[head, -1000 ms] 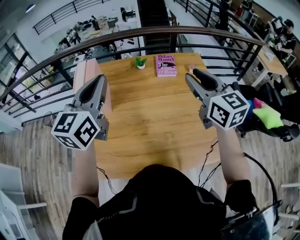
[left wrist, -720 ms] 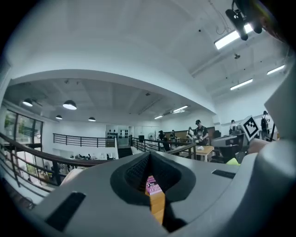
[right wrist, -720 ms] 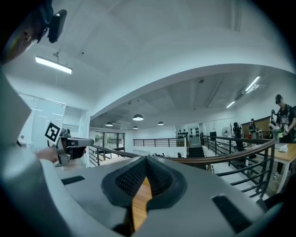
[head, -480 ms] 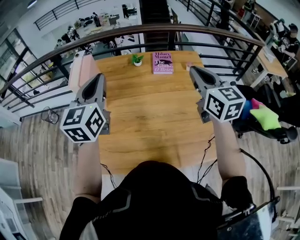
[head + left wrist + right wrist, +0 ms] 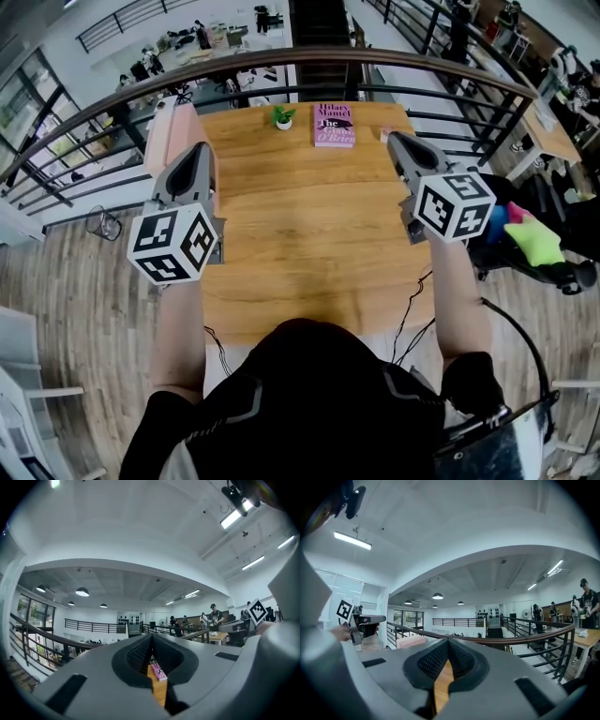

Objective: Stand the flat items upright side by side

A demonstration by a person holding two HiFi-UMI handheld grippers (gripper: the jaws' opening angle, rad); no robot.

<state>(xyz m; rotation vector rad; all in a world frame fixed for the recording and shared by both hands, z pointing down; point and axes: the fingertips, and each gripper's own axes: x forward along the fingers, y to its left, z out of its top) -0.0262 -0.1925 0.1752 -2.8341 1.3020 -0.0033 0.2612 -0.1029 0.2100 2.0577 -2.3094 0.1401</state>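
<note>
A head view looks steeply down over a person's shoulders at a wooden table [image 5: 300, 234] beside a balcony railing. A pink book [image 5: 335, 125] lies flat at the table's far edge, cover up, its long axis pointing away from the person. A small potted plant [image 5: 281, 117] stands just to its left. A pale pink slab [image 5: 174, 131] sits at the far left corner, and whether it is another flat item cannot be told. The left gripper [image 5: 199, 150] is held above the table's left side and the right gripper [image 5: 398, 141] above its right side, both level and pointing forward with forearms stretched out. Each gripper's fingers are pressed together with nothing between them. The book lies ahead of both, toward the middle. It is closer to the right gripper's tip, which looks the likelier to reach it. The left gripper view shows the book straight ahead below its closed tips.
</note>
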